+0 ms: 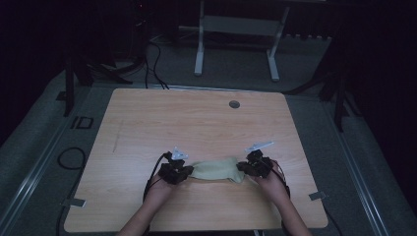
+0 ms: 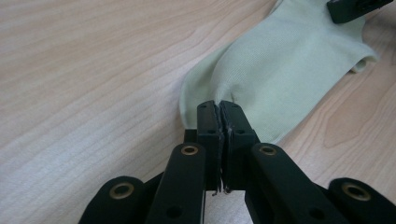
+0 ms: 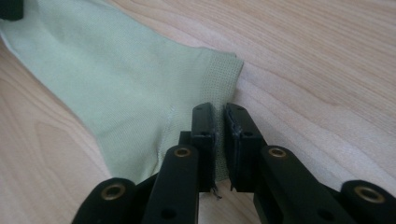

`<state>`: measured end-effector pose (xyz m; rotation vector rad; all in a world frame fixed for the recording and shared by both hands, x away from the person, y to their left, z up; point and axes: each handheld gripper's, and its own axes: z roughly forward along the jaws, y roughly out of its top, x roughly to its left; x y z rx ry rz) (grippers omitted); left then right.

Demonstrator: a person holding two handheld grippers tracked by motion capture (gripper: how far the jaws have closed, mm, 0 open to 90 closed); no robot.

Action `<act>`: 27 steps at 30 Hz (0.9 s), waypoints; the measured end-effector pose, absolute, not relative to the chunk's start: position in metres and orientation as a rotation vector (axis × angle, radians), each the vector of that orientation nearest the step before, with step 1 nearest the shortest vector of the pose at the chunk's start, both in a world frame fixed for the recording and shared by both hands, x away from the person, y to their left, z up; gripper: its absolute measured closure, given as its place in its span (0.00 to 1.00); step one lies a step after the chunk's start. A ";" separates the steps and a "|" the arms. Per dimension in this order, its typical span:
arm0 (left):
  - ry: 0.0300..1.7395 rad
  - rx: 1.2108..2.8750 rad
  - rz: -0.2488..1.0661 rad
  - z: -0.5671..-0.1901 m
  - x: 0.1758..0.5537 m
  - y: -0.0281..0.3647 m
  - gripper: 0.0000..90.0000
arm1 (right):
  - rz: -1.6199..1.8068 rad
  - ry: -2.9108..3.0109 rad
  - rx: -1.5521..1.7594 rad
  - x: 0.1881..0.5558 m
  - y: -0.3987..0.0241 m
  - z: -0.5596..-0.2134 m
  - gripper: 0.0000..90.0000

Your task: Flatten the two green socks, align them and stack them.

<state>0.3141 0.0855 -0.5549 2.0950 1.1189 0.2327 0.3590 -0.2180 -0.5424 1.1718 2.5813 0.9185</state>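
Since the pale green sock [image 1: 216, 170] lies flat on the table [image 1: 147, 123] between both grippers, left gripper [image 2: 219, 106] clenched on its edge, right gripper [image 3: 219, 109] slackened with a small gap, pulling left would drag it free. Gripper views reveal this; high view doesn't.

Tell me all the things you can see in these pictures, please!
sock: one, pale green, lying flat near the front of the table between the two grippers
table: one, light wood, middle of the room
round hole cover: one, grey, far side of the tabletop
white frame: one, on the floor beyond the table
cables: a few, black, floor at the far left
left gripper: one, black, shut on the sock's left end
right gripper: one, black, at the sock's cuff end, a narrow gap between the jaws
hands: two, coming in from the bottom edge
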 end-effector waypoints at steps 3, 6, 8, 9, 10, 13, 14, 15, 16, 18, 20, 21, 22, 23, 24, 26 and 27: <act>1.127 2.095 0.236 -0.559 0.314 0.085 0.97 | 0.932 2.574 1.179 0.360 -0.218 -0.546 0.90; 1.132 2.092 0.226 -0.562 0.315 0.086 0.97 | 0.942 2.569 1.187 0.360 -0.218 -0.547 0.89; 1.131 2.086 0.213 -0.560 0.315 0.086 0.96 | 0.947 2.577 1.183 0.360 -0.218 -0.547 0.81; 1.126 2.082 0.216 -0.559 0.315 0.087 0.92 | 0.948 2.578 1.180 0.359 -0.217 -0.546 0.77; 1.120 2.081 0.224 -0.557 0.314 0.087 0.88 | 0.939 2.574 1.177 0.359 -0.217 -0.545 0.75; 1.087 2.052 0.269 -0.548 0.311 0.089 0.82 | 0.957 2.559 1.171 0.357 -0.218 -0.539 0.70; 1.079 2.034 0.291 -0.545 0.310 0.090 0.82 | 0.969 2.554 1.169 0.356 -0.218 -0.537 0.70; 1.072 2.018 0.309 -0.542 0.309 0.091 0.82 | 0.975 2.551 1.167 0.355 -0.218 -0.534 0.70; 1.073 2.005 0.328 -0.540 0.309 0.091 0.82 | 0.988 2.543 1.158 0.354 -0.218 -0.531 0.70; 1.067 1.977 0.334 -0.535 0.308 0.091 0.82 | 1.015 2.536 1.157 0.351 -0.218 -0.527 0.69; 1.051 1.971 0.326 -0.533 0.308 0.087 0.82 | 1.035 2.537 1.148 0.348 -0.216 -0.524 0.69; 1.037 1.978 0.313 -0.533 0.308 0.084 0.83 | 1.043 2.545 1.144 0.346 -0.214 -0.524 0.69; 1.024 1.989 0.310 -0.534 0.308 0.081 0.84 | 1.049 2.557 1.137 0.345 -0.212 -0.524 0.69; 1.017 2.001 0.296 -0.535 0.308 0.076 0.85 | 1.047 2.565 1.122 0.343 -0.210 -0.525 0.72; 1.010 2.016 0.286 -0.537 0.308 0.073 0.90 | 1.039 2.576 1.114 0.341 -0.208 -0.526 0.76; 1.011 2.054 0.277 -0.542 0.310 0.065 0.91 | 1.045 2.589 1.096 0.337 -0.203 -0.528 0.82; 1.020 2.065 0.276 -0.545 0.312 0.062 0.92 | 1.043 2.601 1.086 0.336 -0.201 -0.530 0.84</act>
